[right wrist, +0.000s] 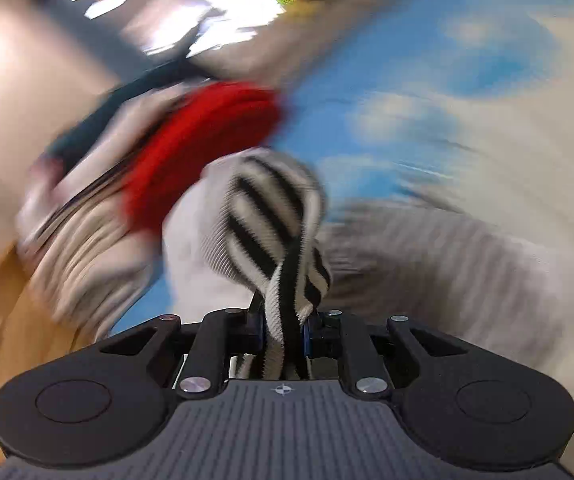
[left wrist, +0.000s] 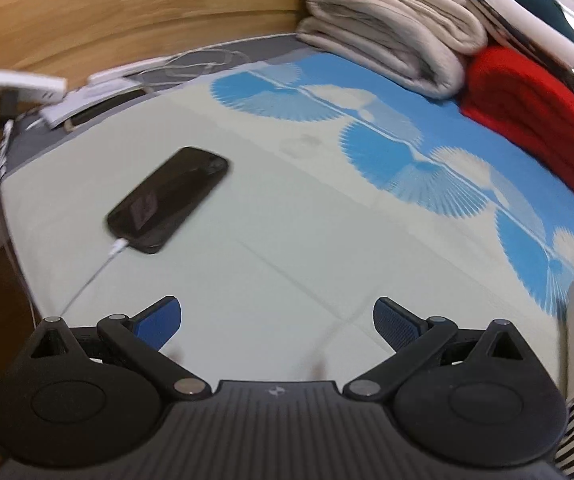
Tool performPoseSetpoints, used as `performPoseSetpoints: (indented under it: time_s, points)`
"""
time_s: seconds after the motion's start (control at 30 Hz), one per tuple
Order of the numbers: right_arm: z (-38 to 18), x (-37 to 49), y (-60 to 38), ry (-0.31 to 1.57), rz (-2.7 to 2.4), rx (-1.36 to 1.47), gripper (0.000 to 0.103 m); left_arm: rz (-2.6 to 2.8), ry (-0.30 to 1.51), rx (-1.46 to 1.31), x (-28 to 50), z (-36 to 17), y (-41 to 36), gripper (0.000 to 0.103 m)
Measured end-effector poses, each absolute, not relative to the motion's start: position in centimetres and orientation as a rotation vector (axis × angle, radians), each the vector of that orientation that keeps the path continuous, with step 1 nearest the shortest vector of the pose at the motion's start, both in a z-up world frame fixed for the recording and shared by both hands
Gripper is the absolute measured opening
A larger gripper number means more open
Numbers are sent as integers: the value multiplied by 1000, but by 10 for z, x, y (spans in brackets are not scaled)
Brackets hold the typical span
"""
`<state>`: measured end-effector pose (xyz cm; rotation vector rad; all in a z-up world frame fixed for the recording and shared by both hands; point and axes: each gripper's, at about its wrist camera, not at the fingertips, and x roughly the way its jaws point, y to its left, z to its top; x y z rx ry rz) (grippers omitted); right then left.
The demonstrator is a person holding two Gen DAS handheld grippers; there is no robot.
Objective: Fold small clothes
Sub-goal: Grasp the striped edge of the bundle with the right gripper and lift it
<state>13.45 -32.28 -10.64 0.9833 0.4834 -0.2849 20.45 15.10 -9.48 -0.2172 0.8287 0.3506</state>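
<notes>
Left wrist view looks forward and down along its gripper (left wrist: 277, 322) from low over the bed (left wrist: 287, 216), facing the wooden headboard (left wrist: 127, 12) and a stack of folded cloth (left wrist: 387, 28) at the far right. Right wrist view, heavily blurred, sits very close to a striped sock (right wrist: 275, 216) filling its centre. Both views share the blue patterned sheet, the red cloth (left wrist: 535, 120) and the striped sock
</notes>
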Motion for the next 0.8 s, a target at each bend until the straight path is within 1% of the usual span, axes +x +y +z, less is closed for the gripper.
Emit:
performPoseSetpoints:
  time_s: [0.07,0.1,0.13,0.17,0.23,0.27,0.3,0.33,0.4,0.47,0.53,0.57,0.6,0.63,0.7,0.77,0.8]
  points:
    - [-153,116,-354,568,-352,1071,17,342,833,-177,208,-98,136,103]
    - [-185,99,-372,577,-383,1181,17,341,836,-161,209,-101,128,103]
    - [-189,95,-375,548,-367,1245,17,342,840,-152,211,-102,123,103]
    - [-184,97,-374,534,-342,1230,17,343,847,-147,212,-105,118,103]
    - [-161,104,-368,509,-285,1110,17,337,862,-148,215,-109,111,103]
    - [-161,104,-368,509,-285,1110,16,338,866,-148,216,-110,108,103]
    - [-148,105,-365,489,-256,1079,16,342,868,-146,217,-111,106,103]
    - [-124,98,-372,416,-231,1058,16,346,867,-145,219,-112,104,103]
    - [-116,94,-376,399,-238,1055,16,346,869,-143,220,-114,101,103]
    - [-117,89,-385,410,-280,1054,16,340,874,-137,222,-115,98,103]
    - [-156,87,-399,529,-386,1115,16,331,881,-133,223,-116,94,103]
    - [-156,87,-399,529,-386,1115,17,325,882,-134,224,-117,93,103]
    - [-174,89,-401,579,-417,1166,16,322,883,-135,224,-117,92,103]
    - [-186,87,-401,583,-423,1203,16,320,882,-136,223,-117,90,103]
    - [-177,79,-395,554,-411,1191,26,308,882,-144,223,-117,88,103]
    - [-168,72,-395,557,-404,1213,42,281,884,-149,224,-117,84,103]
    - [-161,66,-397,551,-430,1230,45,267,884,-147,224,-117,82,103]
